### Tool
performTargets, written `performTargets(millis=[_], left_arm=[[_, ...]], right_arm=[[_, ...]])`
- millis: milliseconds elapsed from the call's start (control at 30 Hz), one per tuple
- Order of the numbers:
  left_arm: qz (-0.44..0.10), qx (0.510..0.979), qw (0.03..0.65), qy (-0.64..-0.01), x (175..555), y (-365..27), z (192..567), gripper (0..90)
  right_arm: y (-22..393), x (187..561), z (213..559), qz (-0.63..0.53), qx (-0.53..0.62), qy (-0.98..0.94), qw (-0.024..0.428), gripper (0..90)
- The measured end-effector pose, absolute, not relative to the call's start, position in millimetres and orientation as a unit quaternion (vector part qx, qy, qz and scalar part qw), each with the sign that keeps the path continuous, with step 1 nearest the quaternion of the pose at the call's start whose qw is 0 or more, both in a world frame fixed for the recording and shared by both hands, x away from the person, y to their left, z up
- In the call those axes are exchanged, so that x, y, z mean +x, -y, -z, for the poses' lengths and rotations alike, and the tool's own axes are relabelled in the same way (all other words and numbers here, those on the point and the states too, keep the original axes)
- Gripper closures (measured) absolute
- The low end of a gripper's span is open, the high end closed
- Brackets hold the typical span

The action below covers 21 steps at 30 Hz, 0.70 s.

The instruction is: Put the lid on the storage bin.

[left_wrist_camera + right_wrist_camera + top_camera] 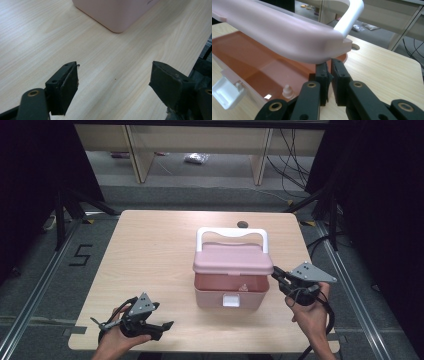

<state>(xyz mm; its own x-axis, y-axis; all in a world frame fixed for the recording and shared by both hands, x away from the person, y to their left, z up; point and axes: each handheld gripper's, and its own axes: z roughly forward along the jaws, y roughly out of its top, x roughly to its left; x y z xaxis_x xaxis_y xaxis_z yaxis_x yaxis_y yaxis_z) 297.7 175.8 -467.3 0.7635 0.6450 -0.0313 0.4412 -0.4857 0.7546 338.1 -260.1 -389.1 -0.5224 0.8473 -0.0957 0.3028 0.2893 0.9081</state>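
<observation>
Here the pink plastic storage box with a white carrying handle (pixel 231 280) sits a little right of the middle of the pale wooden worktop (pixel 150 255), its long axis running left to right, its white front latch (pixel 230 300) facing the person and its handle (pixel 231 236) standing up along the back edge. The hinged pink lid (pixel 233 259) is lifted at the front, so the reddish inside of the box shows beneath it. Just right of the box, the right gripper (pixel 329 72) has its fingers (pixel 339 82) drawn nearly together, tucked under the right end of the lid at the rim of the box; whether they pinch the lid's edge or merely prop it up I cannot tell. Well to the left and in front of the box, the left gripper (pixel 113 82) hovers low over bare worktop with its fingers (pixel 68 85) spread wide and nothing between them. The box looks light, stiff and smooth, probably empty, so it may slide or tip if the lid is pushed from one end alone. The lid's front lip gives a fair purchase for opening, the handle for carrying; steadying the left wall of the box would likely help.
</observation>
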Motion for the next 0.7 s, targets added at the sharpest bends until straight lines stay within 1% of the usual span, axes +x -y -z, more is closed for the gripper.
performTargets(millis=[200,267,467,500,567,633,700], left_arm=[[-0.125,0.858,0.383,-0.320,296.0,-175.5,474.5,22.3],[-0.116,0.852,0.392,-0.326,294.5,-173.4,476.7,22.4],[-0.121,0.861,0.379,-0.317,294.5,-175.4,477.2,22.3],[-0.120,0.859,0.382,-0.321,294.2,-174.8,478.2,22.3],[-0.121,0.861,0.378,-0.317,294.3,-175.3,478.4,22.3],[-0.119,0.860,0.379,-0.319,293.6,-175.2,478.1,22.3],[-0.119,0.859,0.381,-0.321,293.2,-175.3,478.1,22.3]], right_arm=[[260.8,336.8,392.2,-0.443,0.378,-0.756,0.298,84.6],[260.0,334.9,393.3,-0.443,0.385,-0.755,0.293,84.6],[262.7,332.7,395.3,-0.434,0.377,-0.765,0.289,84.5],[261.2,330.1,395.6,-0.434,0.392,-0.763,0.275,84.5],[263.7,332.1,396.1,-0.434,0.375,-0.765,0.293,84.4],[263.5,331.3,397.6,-0.436,0.379,-0.762,0.291,84.0],[262.8,330.1,398.9,-0.437,0.385,-0.764,0.277,83.5]])
